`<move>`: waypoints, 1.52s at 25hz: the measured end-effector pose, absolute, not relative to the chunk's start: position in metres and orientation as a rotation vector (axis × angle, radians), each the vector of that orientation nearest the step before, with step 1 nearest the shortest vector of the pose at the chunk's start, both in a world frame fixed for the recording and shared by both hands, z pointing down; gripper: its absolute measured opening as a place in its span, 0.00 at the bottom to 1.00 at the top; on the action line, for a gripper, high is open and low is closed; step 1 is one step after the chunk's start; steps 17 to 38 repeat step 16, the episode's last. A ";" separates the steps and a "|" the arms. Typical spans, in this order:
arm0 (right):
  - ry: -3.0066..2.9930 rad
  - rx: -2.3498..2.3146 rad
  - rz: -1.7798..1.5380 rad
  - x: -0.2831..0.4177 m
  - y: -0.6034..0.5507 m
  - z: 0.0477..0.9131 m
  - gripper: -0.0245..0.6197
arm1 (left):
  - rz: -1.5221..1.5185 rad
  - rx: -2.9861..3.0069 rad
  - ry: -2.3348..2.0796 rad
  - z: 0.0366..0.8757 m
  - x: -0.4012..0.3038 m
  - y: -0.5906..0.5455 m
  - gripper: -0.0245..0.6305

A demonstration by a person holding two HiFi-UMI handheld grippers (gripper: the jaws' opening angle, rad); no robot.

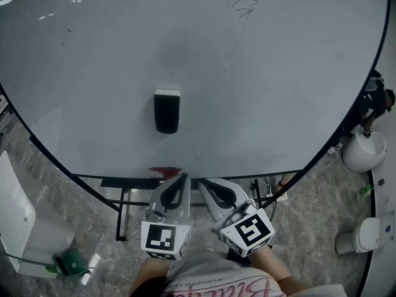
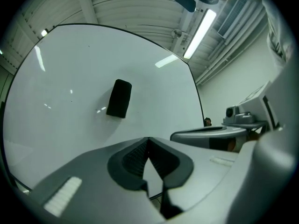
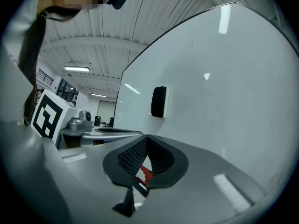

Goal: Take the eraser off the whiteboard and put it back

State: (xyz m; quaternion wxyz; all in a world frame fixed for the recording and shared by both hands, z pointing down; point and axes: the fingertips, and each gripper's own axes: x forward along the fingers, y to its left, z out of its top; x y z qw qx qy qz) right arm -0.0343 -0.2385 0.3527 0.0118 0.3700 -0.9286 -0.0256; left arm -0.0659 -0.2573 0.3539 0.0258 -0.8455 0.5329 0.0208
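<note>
With both jaw pairs shut and empty, status is quick to read.

Left hand-held gripper [image 1: 184, 177]: jaws pressed together, nothing between the pads. Right hand-held gripper [image 1: 202, 182]: same, tips closed on each other, nothing held. The red showing through the slot behind its pads is background, not a grasped thing. The two sit side by side, nearly touching, pointing at the whiteboard [image 1: 278, 73]. In the head view they are just under its lower edge, and neither touches it.

Eraser [image 1: 167, 111]: black, upright, stuck on the board face near the middle. It is above and slightly left of the two grippers, well apart from both. A small red patch [image 1: 164, 171] sits at the board's bottom edge, directly under the eraser; can't tell what it is. There is a faint scribble [image 1: 242, 6] at top right.

Progress, my read: eraser on the board plus two empty closed grippers fits either "not started" or "cycle finished". The frames don't separate those. If not started, everything is left:
- open one jaw pair
- reach up to the eraser
- clamp its sides
- pull it off
- set it back flat
- release
</note>
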 end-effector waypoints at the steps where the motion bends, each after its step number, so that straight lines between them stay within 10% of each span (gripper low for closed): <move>1: -2.889 1.161 -0.080 -0.034 -0.239 0.352 0.04 | 0.070 -2.621 1.643 0.355 -0.065 -0.256 0.04; 38: -2.884 1.153 -0.100 -0.041 -0.237 0.355 0.04 | 0.112 -2.641 1.631 0.352 -0.068 -0.251 0.04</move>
